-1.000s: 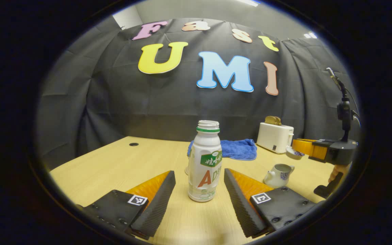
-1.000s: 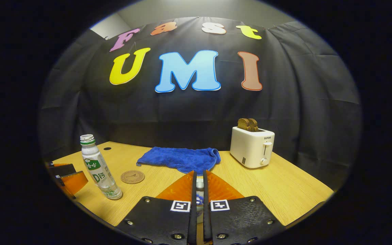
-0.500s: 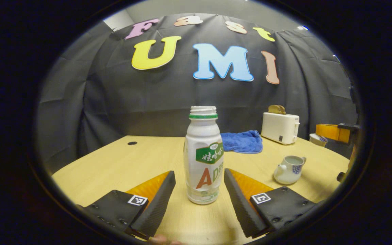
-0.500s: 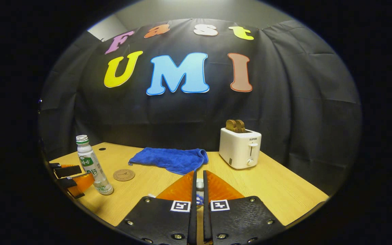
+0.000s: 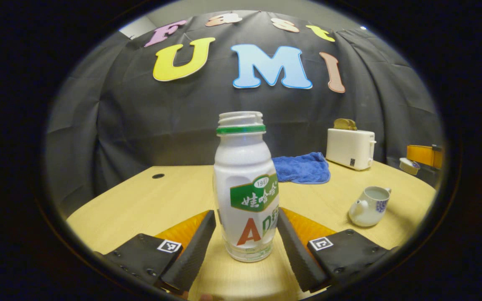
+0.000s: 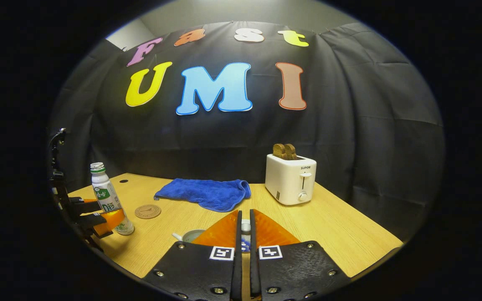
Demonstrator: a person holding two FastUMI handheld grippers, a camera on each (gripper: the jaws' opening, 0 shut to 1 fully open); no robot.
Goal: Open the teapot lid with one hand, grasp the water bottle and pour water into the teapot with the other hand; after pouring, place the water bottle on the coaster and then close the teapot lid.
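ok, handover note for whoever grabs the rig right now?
Left gripper: open, fingers either side of the uncapped water bottle, not clamped.
Right gripper: shut on the teapot lid, held up off the pot.
Teapot open on the table; coaster bare beyond the bottle.
Done: lid off. Left: grasp, pour, bottle onto coaster, lid back on.

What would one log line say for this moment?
left gripper: open around water bottle | right gripper: holding teapot lid | teapot: open

Black screwed plates with square black-and-white markers on each claw point(image 5: 244, 246); ribbed wedge fingers point(image 5: 191, 259).
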